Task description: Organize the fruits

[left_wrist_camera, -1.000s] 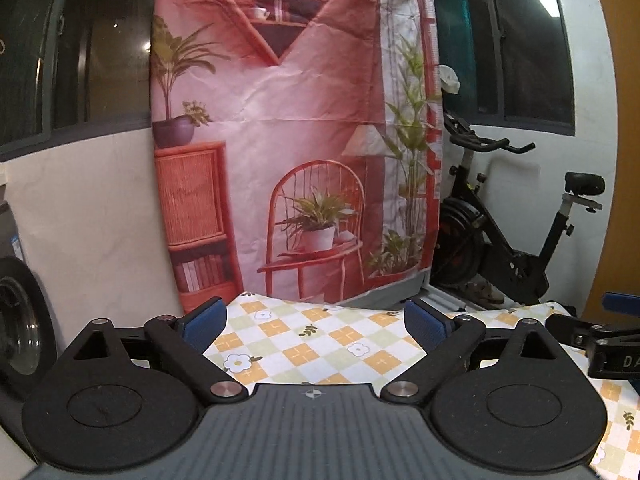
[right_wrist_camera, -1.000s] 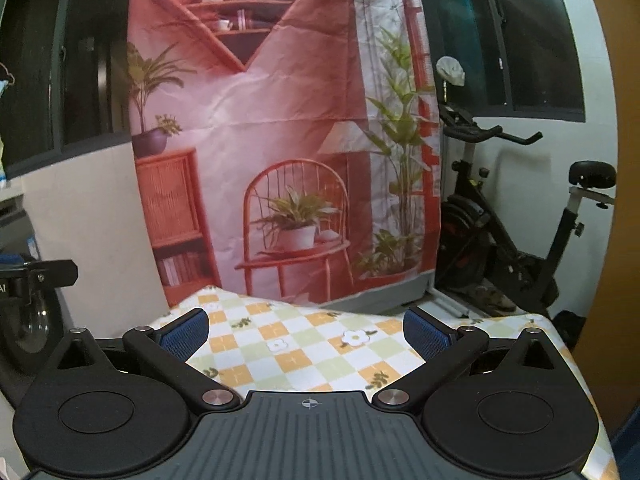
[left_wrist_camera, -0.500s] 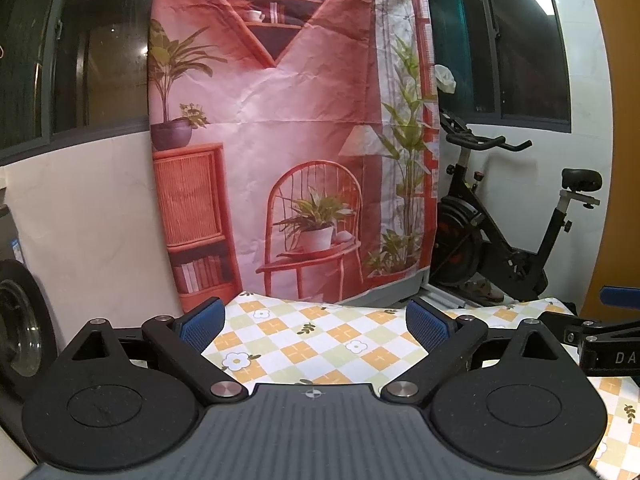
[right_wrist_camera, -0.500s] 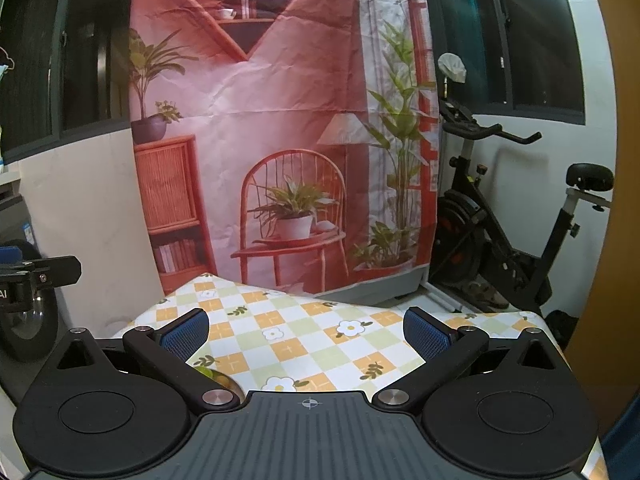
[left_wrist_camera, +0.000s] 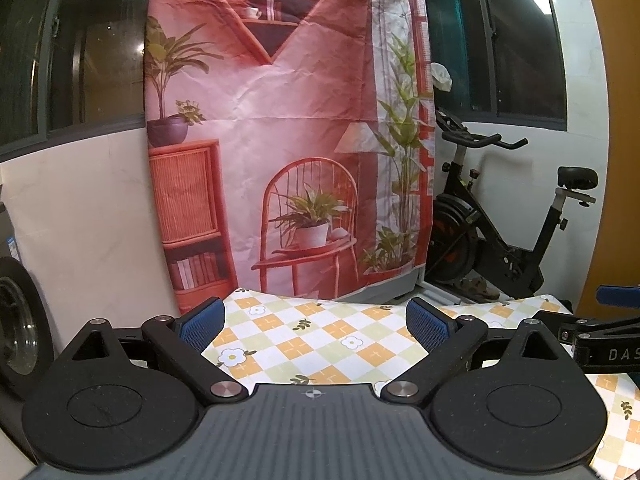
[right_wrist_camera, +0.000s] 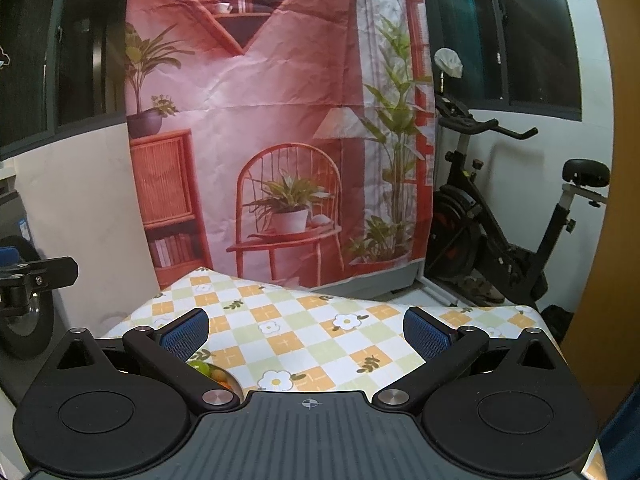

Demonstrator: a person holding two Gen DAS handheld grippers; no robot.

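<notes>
While both grippers hang above the bench (left_wrist_camera: 320, 336), neither holds anything. From the left wrist view, the left gripper (left_wrist_camera: 316, 322) has its blue-padded fingers (left_wrist_camera: 202, 320) spread wide apart over a checked cloth (left_wrist_camera: 360, 344) printed with flowers. At 3 o'clock in that view, the dark side of the right gripper (left_wrist_camera: 600, 340) pokes in.

From the right wrist view, the right gripper (right_wrist_camera: 306, 330) also has its fingers (right_wrist_camera: 424, 332) spread wide, with only cloth between them. At 7 o'clock, just behind the base of its left finger, part of a bowl (right_wrist_camera: 234, 384) shows — inside it a green fruit (right_wrist_camera: 200, 367) and something orange (right_wrist_camera: 221, 378), mostly hidden. At 9 o'clock the left gripper (right_wrist_camera: 36, 276) juts in.

Beyond the bench, at 12 o'clock, hangs a pink backdrop (right_wrist_camera: 280, 120) — printed with a chair and plants. An exercise bike (right_wrist_camera: 500, 232) stands at 3 o'clock.
</notes>
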